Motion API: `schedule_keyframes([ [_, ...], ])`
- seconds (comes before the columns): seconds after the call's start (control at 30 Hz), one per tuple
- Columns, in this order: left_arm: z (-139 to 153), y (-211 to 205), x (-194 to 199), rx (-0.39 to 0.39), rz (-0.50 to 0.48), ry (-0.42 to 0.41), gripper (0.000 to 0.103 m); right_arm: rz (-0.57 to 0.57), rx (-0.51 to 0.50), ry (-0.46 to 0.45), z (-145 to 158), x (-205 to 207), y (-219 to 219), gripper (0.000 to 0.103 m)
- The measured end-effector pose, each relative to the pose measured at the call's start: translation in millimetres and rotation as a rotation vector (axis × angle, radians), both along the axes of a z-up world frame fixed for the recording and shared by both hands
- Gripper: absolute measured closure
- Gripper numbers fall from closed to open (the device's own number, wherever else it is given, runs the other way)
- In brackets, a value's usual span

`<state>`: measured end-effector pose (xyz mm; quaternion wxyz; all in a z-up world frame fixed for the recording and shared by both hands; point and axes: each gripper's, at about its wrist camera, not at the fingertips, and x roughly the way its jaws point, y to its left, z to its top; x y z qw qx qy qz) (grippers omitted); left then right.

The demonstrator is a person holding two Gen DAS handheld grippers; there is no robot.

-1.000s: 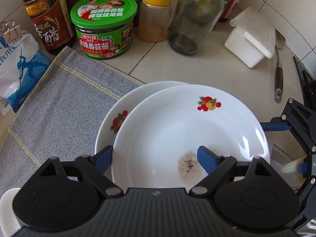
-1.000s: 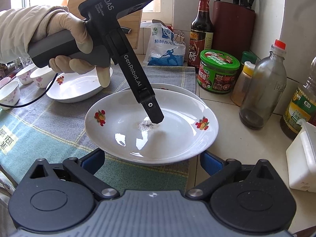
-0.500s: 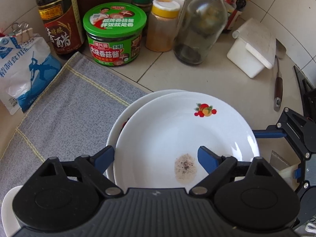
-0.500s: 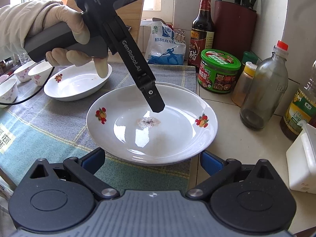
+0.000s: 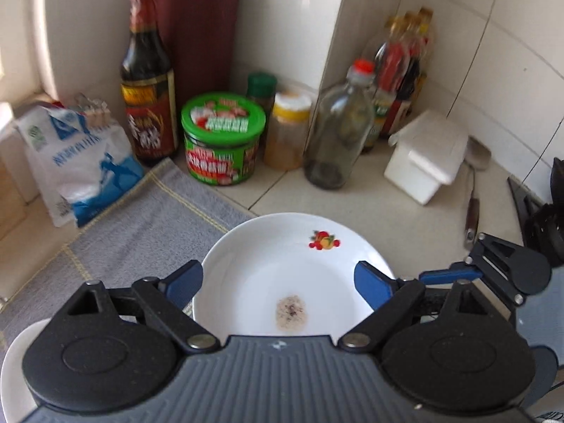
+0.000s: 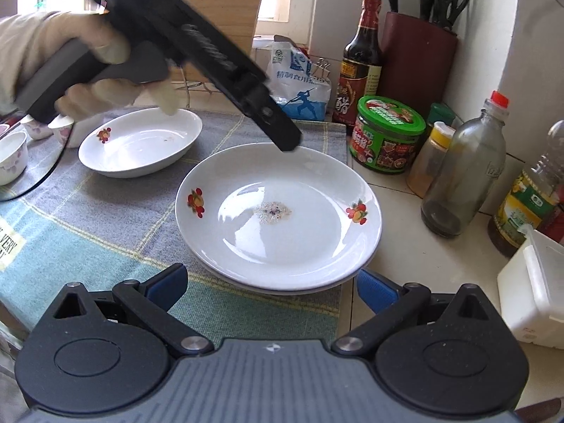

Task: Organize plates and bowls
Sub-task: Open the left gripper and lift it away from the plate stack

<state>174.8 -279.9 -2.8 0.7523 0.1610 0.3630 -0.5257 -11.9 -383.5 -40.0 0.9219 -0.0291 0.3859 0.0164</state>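
We hold both grippers spread and empty: the left gripper (image 6: 287, 141) above the top plate (image 6: 278, 211), stacked on a second at the cloth's (image 6: 105, 218) edge, the right gripper (image 6: 271, 289) beside it. A careless nudge could slide the stack toward the green jar (image 6: 387, 137).

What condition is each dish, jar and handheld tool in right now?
Top white fruit-print plate: stacked on another plate, soiled centre.
Oval white dish: empty, on cloth.
Green-lidded jar: closed.
Left gripper: open, above plate.
Right gripper: open, holding nothing.
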Motion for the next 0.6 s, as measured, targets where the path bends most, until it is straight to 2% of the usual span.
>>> schedule_keyframes([
  [0.13,3,28,-28,-0.03,0.054,-0.109,0.008,-0.032,-0.007,0.002,4,-1,3,0.0],
  [0.27,-2,61,-54,-0.037,0.142,-0.158,0.008,-0.054,-0.018,0.003,6,2,10,0.0],
  [0.4,-16,93,-69,-0.037,0.264,-0.141,0.007,-0.06,-0.009,-0.006,9,9,17,0.0],
  [0.5,-33,115,-72,0.015,0.372,-0.113,0.006,-0.046,0.008,-0.003,11,16,26,0.0],
  [0.6,-48,137,-73,0.07,0.416,-0.08,0.006,-0.005,0.024,-0.006,12,23,38,0.0],
])
